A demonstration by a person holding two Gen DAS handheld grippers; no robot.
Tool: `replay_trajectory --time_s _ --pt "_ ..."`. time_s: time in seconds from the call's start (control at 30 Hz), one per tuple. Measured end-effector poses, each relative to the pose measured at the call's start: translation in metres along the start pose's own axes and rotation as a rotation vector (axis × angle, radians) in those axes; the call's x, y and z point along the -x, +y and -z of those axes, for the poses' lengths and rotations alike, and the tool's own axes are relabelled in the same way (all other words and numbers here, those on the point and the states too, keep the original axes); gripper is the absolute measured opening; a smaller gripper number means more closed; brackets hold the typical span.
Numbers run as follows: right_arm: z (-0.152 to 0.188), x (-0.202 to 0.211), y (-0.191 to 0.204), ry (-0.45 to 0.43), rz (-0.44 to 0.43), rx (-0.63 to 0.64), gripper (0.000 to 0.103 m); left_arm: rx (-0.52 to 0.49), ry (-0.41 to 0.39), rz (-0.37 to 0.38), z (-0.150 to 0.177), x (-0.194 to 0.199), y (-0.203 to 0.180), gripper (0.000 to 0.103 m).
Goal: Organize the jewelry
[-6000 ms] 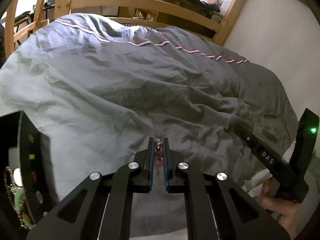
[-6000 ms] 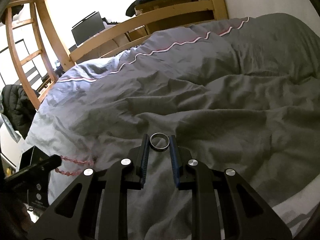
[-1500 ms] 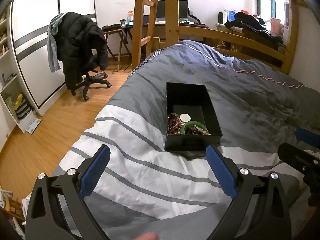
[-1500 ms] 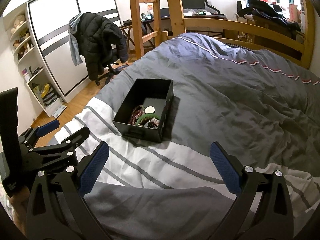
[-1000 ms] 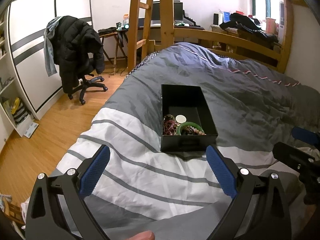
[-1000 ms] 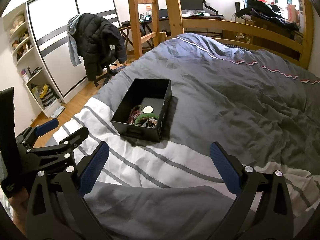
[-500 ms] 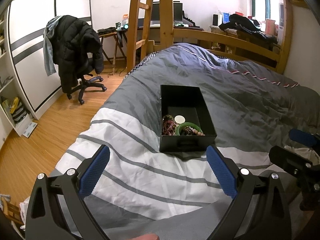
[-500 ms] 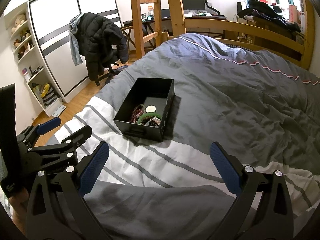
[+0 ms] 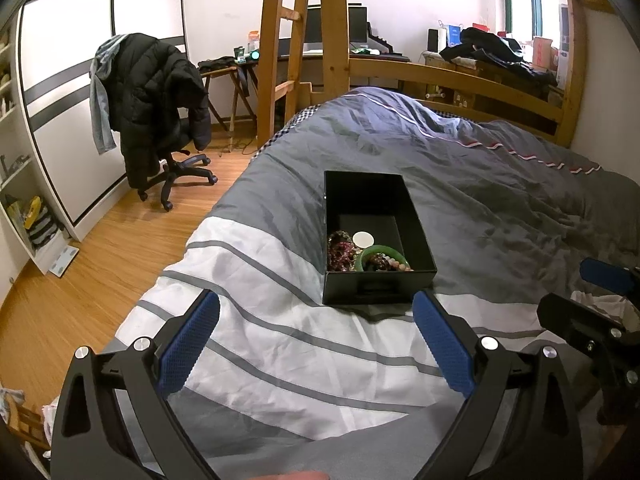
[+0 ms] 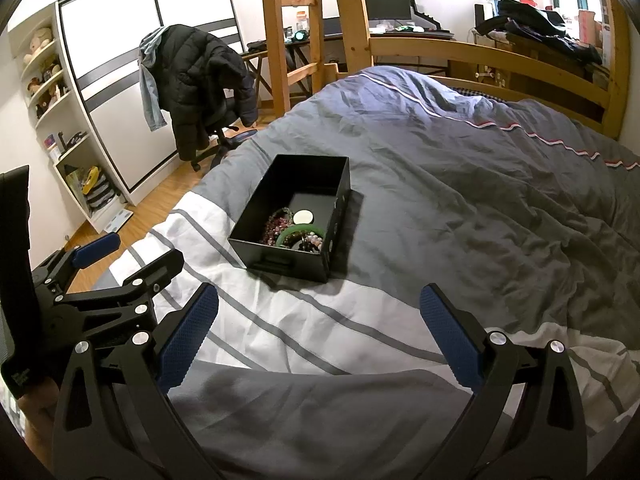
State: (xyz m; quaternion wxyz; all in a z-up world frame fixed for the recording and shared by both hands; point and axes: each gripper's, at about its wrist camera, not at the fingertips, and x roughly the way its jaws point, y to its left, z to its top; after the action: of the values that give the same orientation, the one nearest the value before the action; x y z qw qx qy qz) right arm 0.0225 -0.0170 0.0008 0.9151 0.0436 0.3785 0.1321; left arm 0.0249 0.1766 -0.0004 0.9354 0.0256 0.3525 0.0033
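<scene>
box: black | bangle: green | beads: dark red | duvet: grey, white band with grey stripes | my pads: blue, textured | chair jacket: black

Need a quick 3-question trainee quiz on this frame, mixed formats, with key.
1. True or false: the left hand-held gripper is shut on a bracelet.
2. Multiple choice: the black box sits on A) the floor, B) the bed cover, C) the office chair.
3. Fill in: inside the box, the green bangle lies at the ____ end, as seen from the wrist cameras.

Key: 1 false, both it and the right hand-held gripper are open and empty. 2 B. 3 near.
</scene>
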Motion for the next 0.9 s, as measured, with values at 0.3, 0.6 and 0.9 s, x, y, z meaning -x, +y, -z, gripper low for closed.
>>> replay_trajectory --time_s 0.3,0.6,0.9 --pt "0.0003 -0.001 0.0019 0.003 0.003 -0.001 0.099 -0.002 -0.001 0.002 0.0001 -0.0005 -0.0001 0.096" --pt "0.002 -0.0034 0.0043 0.005 0.005 -0.003 0.099 -0.004 0.0 0.004 -0.0001 -0.0009 -0.0003 0.096" --pt "0.0027 -0.0046 0.0043 0.005 0.007 -0.005 0.099 -0.018 -0.004 0.012 -0.0005 -0.0009 -0.0008 0.096"
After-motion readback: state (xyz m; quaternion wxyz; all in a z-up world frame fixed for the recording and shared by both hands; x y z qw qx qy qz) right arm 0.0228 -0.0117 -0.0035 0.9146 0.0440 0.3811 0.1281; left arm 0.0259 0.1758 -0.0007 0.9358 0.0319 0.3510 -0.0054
